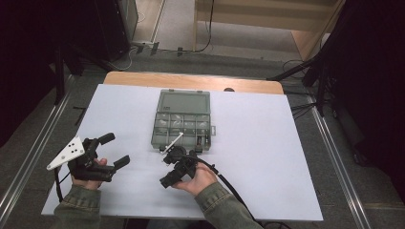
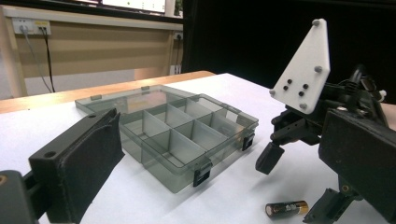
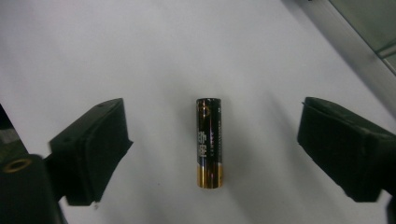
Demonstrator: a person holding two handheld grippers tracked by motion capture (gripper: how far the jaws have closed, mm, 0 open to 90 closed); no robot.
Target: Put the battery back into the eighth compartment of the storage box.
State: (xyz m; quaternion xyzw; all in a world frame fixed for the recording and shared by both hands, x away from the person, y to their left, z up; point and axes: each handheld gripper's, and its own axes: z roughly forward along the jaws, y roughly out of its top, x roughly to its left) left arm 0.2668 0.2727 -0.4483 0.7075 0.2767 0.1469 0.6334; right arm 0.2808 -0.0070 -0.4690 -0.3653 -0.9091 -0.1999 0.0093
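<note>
A black and gold battery [image 3: 208, 142] lies flat on the white table, lengthwise between the two jaws of my right gripper [image 3: 211, 156]. The jaws stand open, with clear gaps on both sides of the battery. In the left gripper view the same battery [image 2: 286, 208] rests under the right gripper [image 2: 299, 186], which points down at it. A clear grey compartment box [image 1: 184, 125] sits open just beyond the right gripper [image 1: 167, 168], and its cells look empty. My left gripper [image 1: 117, 150] is held open at the left of the table, with nothing between its jaws.
The white sheet [image 1: 267, 143] covers the table, and a wooden strip [image 1: 191, 81] shows along the far edge. The box lid [image 2: 121, 100] lies flat behind the compartments. Dark stands and cables flank the table on the floor.
</note>
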